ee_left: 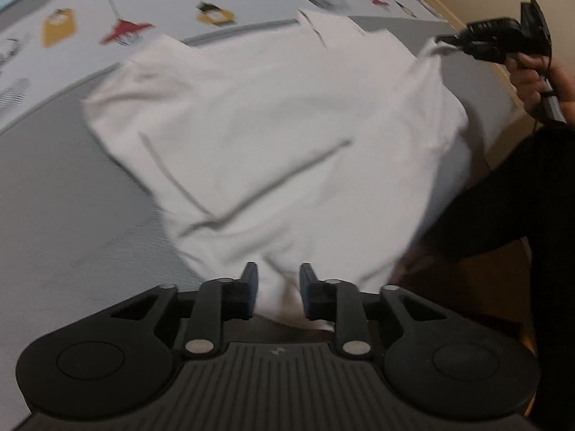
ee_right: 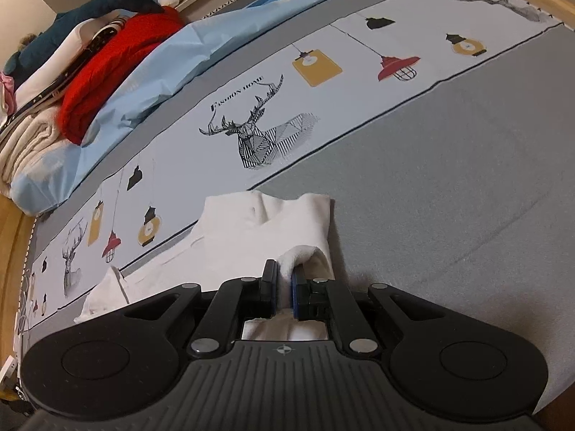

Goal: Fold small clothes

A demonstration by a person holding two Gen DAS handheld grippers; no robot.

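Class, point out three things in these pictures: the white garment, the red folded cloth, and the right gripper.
white garment (ee_left: 273, 136): left wrist view, on its broad middle panel.
red folded cloth (ee_right: 107, 72): right wrist view, on its top fold.
right gripper (ee_right: 284, 283): right wrist view, midway between its fingertips, pinching white fabric.

Two matte black claws, left claw (ee_left: 275, 289) and right claw (ee_right: 284, 292), each with blue-padded fingers (ee_left: 252, 280), silver pivot screws, ribbed grey housing, small compass mark. Bare-skinned hand (ee_left: 539, 79), black sleeve (ee_left: 503, 208).
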